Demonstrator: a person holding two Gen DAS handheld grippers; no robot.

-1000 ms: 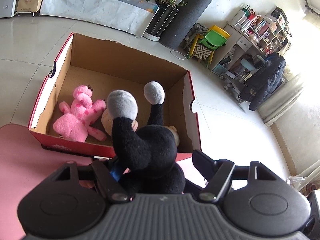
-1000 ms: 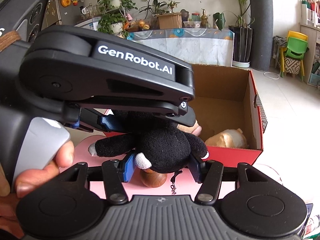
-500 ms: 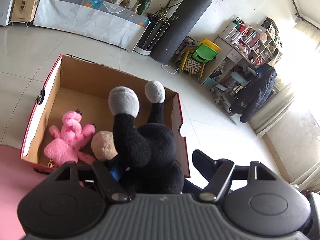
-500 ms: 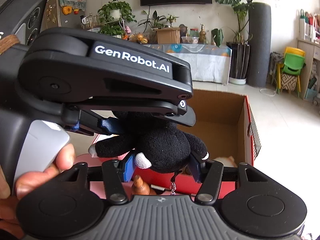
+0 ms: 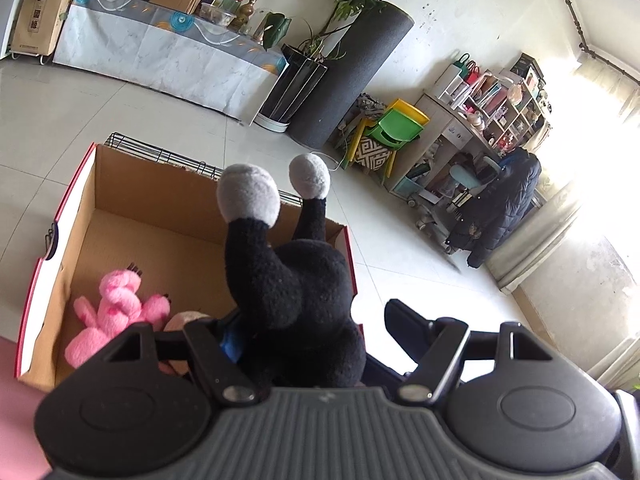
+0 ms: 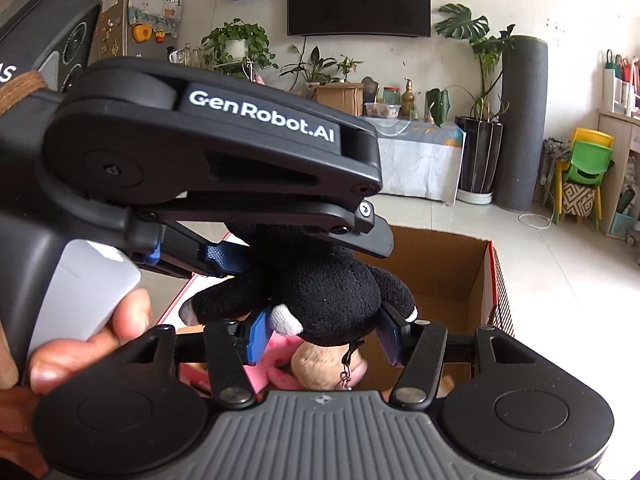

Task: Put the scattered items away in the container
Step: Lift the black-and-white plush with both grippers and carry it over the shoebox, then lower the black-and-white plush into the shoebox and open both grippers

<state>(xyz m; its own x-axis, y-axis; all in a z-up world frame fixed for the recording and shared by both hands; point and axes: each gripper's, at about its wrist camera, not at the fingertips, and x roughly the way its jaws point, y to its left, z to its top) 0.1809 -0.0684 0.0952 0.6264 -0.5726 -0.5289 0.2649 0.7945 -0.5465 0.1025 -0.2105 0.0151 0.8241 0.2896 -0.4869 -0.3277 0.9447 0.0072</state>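
Both grippers are clamped on the same black plush [image 6: 320, 300], held up over the near edge of the box [image 5: 132, 196]. The right gripper [image 6: 324, 332] pinches its body; the left gripper [image 5: 304, 332] grips lower, jaws partly closed. The left gripper blocks much of the right view. A pink plush [image 5: 116, 316] and tan plush [image 6: 320, 364] lie inside the box.

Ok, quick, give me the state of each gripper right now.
Left gripper: jaws closed on the black plush toy, above the cardboard box.
Right gripper: jaws closed on the same black plush toy.
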